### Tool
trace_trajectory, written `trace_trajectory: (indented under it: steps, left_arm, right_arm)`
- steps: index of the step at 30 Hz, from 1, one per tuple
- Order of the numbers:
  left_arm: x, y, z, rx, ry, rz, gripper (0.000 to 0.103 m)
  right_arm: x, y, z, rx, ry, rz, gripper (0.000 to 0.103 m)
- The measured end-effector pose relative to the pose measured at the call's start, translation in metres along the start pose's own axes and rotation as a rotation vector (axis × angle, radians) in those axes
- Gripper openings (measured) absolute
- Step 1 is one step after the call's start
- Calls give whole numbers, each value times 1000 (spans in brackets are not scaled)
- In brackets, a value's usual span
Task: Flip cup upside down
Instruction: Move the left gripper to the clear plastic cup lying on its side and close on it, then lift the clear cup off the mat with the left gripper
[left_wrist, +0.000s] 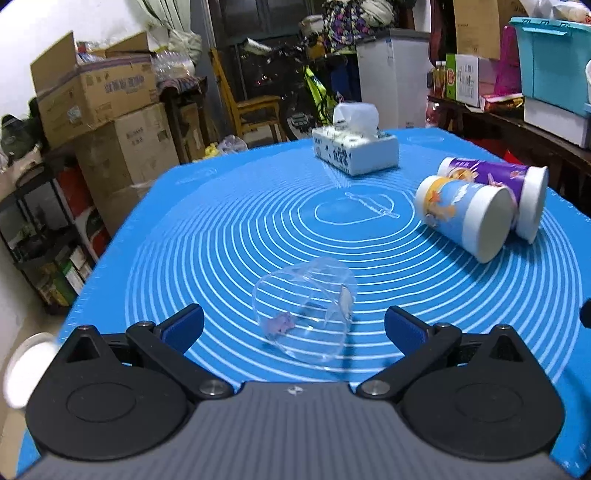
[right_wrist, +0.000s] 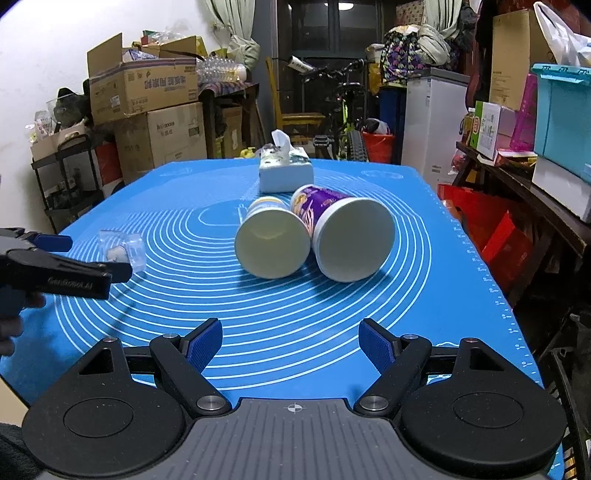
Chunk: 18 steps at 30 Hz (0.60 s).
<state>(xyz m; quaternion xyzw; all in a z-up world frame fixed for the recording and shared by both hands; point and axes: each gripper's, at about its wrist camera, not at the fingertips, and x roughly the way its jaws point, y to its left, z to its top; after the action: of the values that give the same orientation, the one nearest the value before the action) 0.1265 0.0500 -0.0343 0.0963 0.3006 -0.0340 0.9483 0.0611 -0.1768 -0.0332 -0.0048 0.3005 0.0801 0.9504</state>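
Note:
A clear plastic cup (left_wrist: 306, 306) lies on its side on the blue mat (left_wrist: 236, 229), just ahead of my left gripper (left_wrist: 293, 325) and between its open fingers, not touched. The cup also shows in the right wrist view (right_wrist: 122, 249), far left, beside the left gripper (right_wrist: 85, 260). Two paper cups lie on their sides, side by side: a blue one (left_wrist: 465, 218) (right_wrist: 271, 242) and a purple one (left_wrist: 506, 192) (right_wrist: 343, 236), mouths facing my right gripper (right_wrist: 291, 347). The right gripper is open and empty above the mat's near part.
A tissue box (left_wrist: 354, 147) (right_wrist: 285, 170) stands at the mat's far middle. Cardboard boxes (left_wrist: 110, 110) and shelves stand left of the table. A shelf with a teal bin (right_wrist: 561, 114) runs along the right. A chair and bicycle are behind.

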Motion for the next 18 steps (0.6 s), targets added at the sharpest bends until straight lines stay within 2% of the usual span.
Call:
trace_trajectory:
  steps: [4, 7, 8, 15, 18]
  left_arm:
    - [17, 3, 4, 9, 18, -19, 101]
    - [22, 1, 6, 30, 21, -32, 74]
    - [23, 0, 6, 29, 26, -42, 68]
    - [16, -1, 6, 11, 32, -55, 66]
    - [6, -4, 8, -13, 35, -89, 66]
  right_arm:
    - [8, -1, -1, 5, 14, -8, 83]
    - [11, -2, -1, 7, 20, -12, 83]
    - [12, -3, -1, 8, 21, -14, 83]
    - [11, -5, -2, 16, 22, -19, 83]
    - [8, -5, -2, 18, 18, -21, 83]
